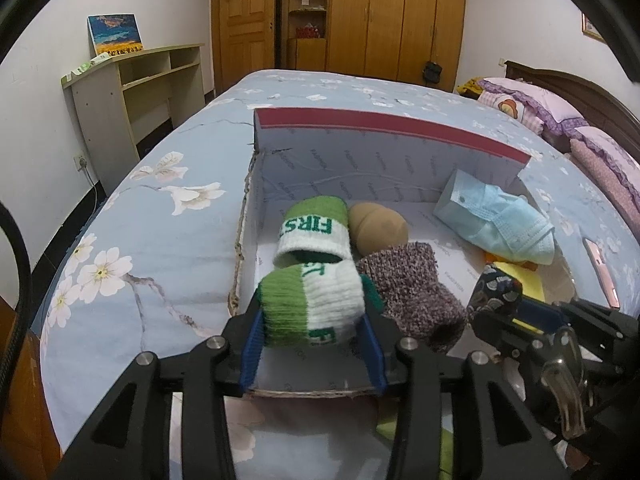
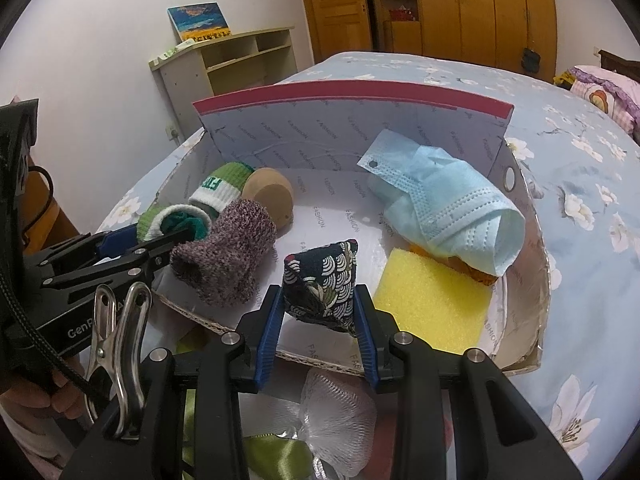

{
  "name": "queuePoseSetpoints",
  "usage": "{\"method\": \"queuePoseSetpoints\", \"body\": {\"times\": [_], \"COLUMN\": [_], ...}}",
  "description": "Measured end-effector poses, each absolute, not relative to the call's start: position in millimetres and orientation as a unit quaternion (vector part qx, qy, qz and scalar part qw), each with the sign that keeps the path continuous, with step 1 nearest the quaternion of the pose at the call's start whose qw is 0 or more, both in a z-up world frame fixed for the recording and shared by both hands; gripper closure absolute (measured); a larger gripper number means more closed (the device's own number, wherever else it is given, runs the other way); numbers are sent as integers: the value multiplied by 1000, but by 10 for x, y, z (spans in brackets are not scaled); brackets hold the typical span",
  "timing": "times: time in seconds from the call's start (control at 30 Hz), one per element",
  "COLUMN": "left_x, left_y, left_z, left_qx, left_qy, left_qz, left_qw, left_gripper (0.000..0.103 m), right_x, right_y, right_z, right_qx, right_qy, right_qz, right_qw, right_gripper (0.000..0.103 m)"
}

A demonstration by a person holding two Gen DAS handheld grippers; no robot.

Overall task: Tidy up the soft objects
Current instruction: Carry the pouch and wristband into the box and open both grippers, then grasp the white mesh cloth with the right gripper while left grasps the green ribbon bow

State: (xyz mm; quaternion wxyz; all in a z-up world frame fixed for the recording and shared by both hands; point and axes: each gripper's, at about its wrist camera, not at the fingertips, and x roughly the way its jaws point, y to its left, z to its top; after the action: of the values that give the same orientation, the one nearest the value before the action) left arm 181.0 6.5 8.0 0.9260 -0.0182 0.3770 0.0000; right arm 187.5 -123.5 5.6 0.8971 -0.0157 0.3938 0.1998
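An open cardboard box [image 1: 360, 156] [image 2: 524, 216] lies on the bed. My left gripper [image 1: 314, 320] [image 2: 160, 236] is shut on a rolled green and white sock [image 1: 316, 304] [image 2: 176, 220] over the box's near left corner. My right gripper [image 2: 320, 304] [image 1: 500, 300] is shut on a dark patterned beanbag [image 2: 324, 284] [image 1: 494, 288] above the box's front edge. Inside lie a second green and white sock [image 1: 316, 228] [image 2: 218, 188], a tan ball [image 1: 378, 228] [image 2: 268, 196], a purple knitted sock [image 1: 412, 296] [image 2: 224, 252], blue face masks [image 1: 496, 216] [image 2: 440, 204] and a yellow sponge [image 2: 432, 300].
The bed [image 1: 160, 208] has a blue flowered sheet. A white mesh pouch [image 2: 336, 412] and green ribbon [image 2: 280, 456] lie in front of the box. Pink pillows [image 1: 532, 108] lie at the right. A shelf unit [image 1: 136, 88] stands left of the bed; wooden wardrobes [image 1: 392, 16] stand beyond.
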Motion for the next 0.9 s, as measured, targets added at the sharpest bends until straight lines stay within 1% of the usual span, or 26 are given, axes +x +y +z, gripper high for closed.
{"method": "queuePoseSetpoints", "body": {"times": [0.17,0.23,0.4,0.53,0.9], "left_x": [1791,1772,1703,1619,1351], "left_y": [76,75,75,36,-4], "left_z": [94,103,174,242,348], "left_qx": [-21,-22,-27,-24,-42], "left_qy": [379,380,378,373,374], "left_qz": [-2,-2,-6,-9,-24], "left_qw": [925,925,925,928,926], "left_gripper": [49,48,47,43,43], "right_x": [1839,1815,1751,1685,1441], "right_y": [-1271,-1291,-1347,-1421,-1575], "right_z": [98,141,231,285,375], "right_qx": [-2,2,5,11,14], "right_qy": [385,378,368,363,357], "right_qz": [202,202,195,190,182], "right_qw": [900,903,909,912,916], "right_gripper": [62,56,56,56,56]}}
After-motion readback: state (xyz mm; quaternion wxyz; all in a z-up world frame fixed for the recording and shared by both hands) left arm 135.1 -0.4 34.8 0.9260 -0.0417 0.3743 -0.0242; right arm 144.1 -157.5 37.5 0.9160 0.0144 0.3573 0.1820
